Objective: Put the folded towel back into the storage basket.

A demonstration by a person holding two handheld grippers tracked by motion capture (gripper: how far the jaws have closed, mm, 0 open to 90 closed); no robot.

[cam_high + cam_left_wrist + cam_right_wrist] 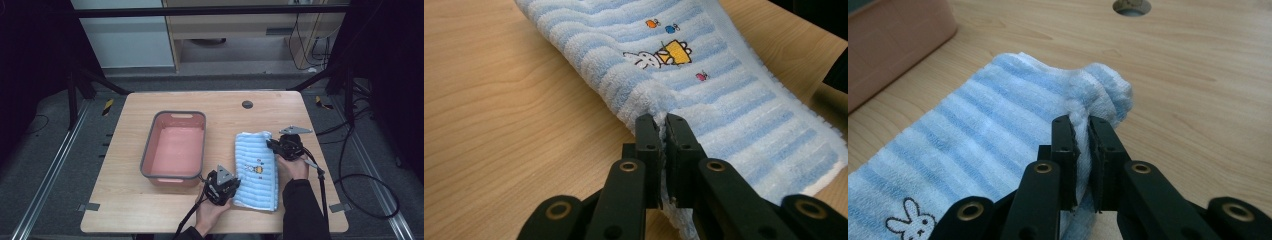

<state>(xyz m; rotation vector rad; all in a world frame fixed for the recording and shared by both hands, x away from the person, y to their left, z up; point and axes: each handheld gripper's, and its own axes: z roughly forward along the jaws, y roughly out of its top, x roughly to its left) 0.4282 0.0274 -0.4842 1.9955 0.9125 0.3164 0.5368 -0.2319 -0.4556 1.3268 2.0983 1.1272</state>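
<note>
A folded towel [256, 169] lies on the desk [150, 207] toward its right side, running from near the front edge back toward the middle. It is thick terry cloth in light blue and white stripes, with a small embroidered picture on top: a white rabbit beside a yellow shape, and little orange, blue and pink dots around it.

The left gripper [223, 186] sits at the towel's near left corner, held by a hand [210, 212] coming in from the front edge. In the left gripper view its jaws are drawn almost together with a fold of the towel's edge pinched between them [662, 131]. The right gripper [287, 145] is at the towel's far right corner, and in the right gripper view its jaws are likewise nearly closed on a bunched-up ridge of cloth [1083, 131], which rises into a rounded lump just beyond the tips.

How many layers each gripper has caught is hard to tell, since the jaws cover the fold. The person's forearms are cut off at the bottom of the high view.

A pink basin [149, 150] with a grey rim stands left of the towel, near the desk's middle, close beside the left gripper; it appears to hold nothing. A small round grommet [247, 104] is set in the desk near the far edge.
</note>
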